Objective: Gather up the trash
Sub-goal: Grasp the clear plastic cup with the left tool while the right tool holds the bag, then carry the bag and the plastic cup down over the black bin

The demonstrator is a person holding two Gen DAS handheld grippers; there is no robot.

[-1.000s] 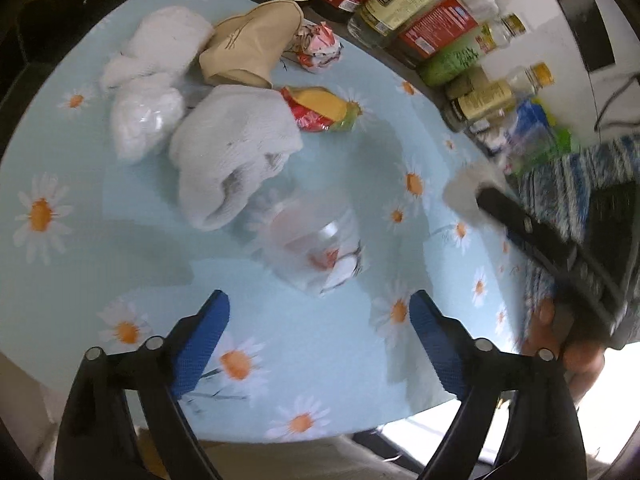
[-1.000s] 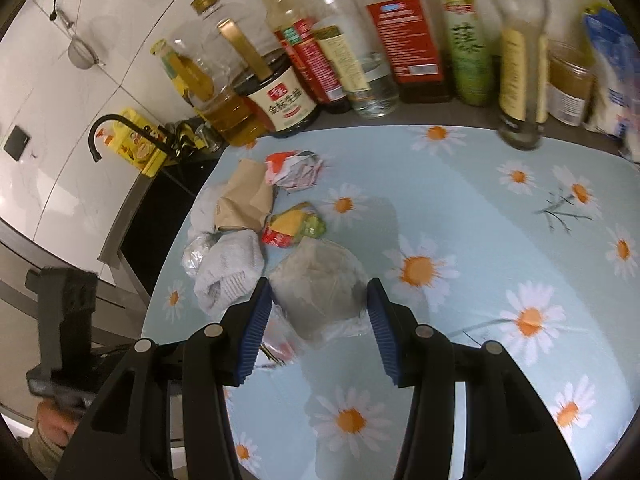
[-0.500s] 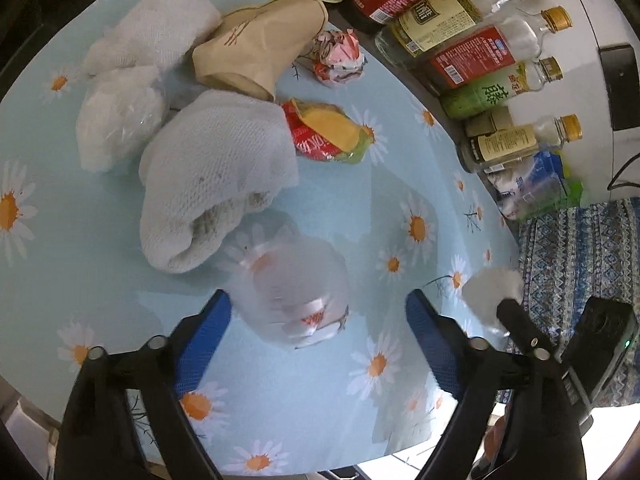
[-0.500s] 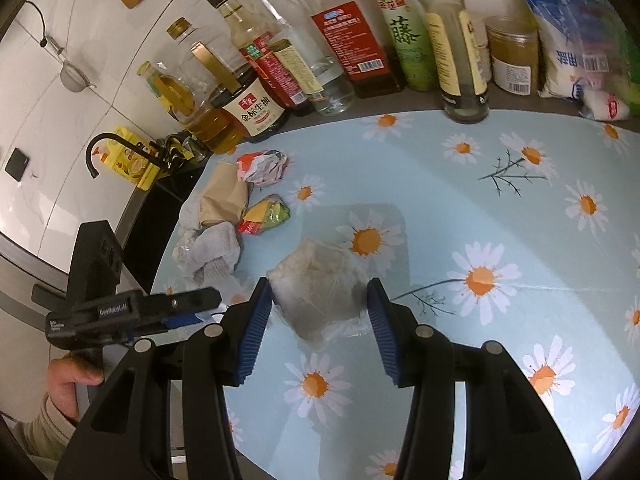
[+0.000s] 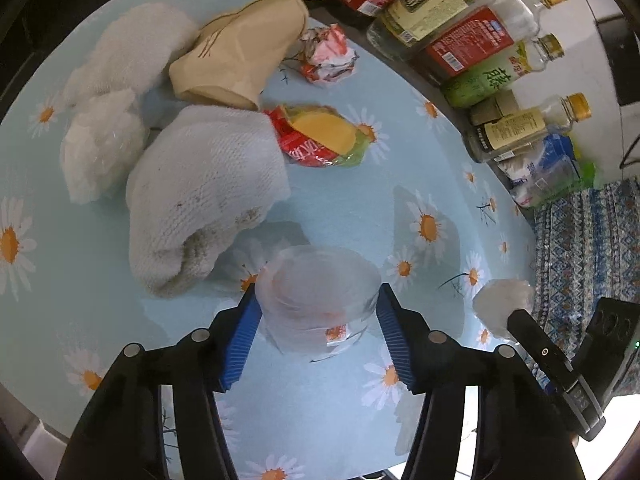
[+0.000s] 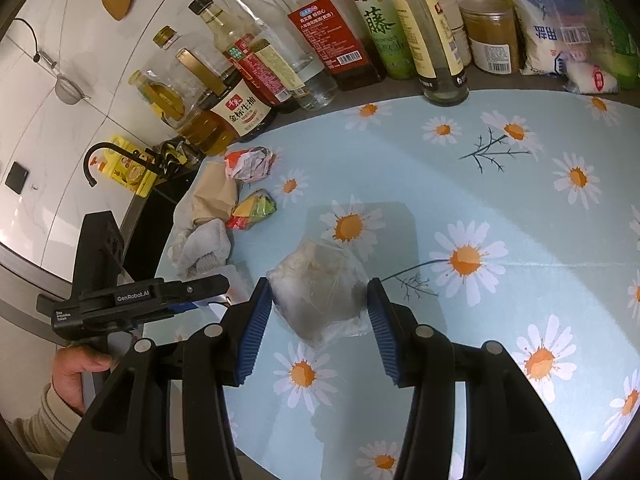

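Blue-padded fingers of your left gripper (image 5: 318, 322) press both sides of a clear plastic cup (image 5: 318, 300) on the daisy tablecloth (image 6: 500, 208), beside a white sock (image 5: 204, 196). Your right gripper (image 6: 319, 322) clamps a crumpled plastic bag (image 6: 320, 288) near the cloth's front edge; open cloth lies to its right.

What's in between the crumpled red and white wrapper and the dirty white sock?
In the left wrist view, a red, yellow and green snack packet lies between the crumpled wrapper and the white sock, touching the sock's edge.
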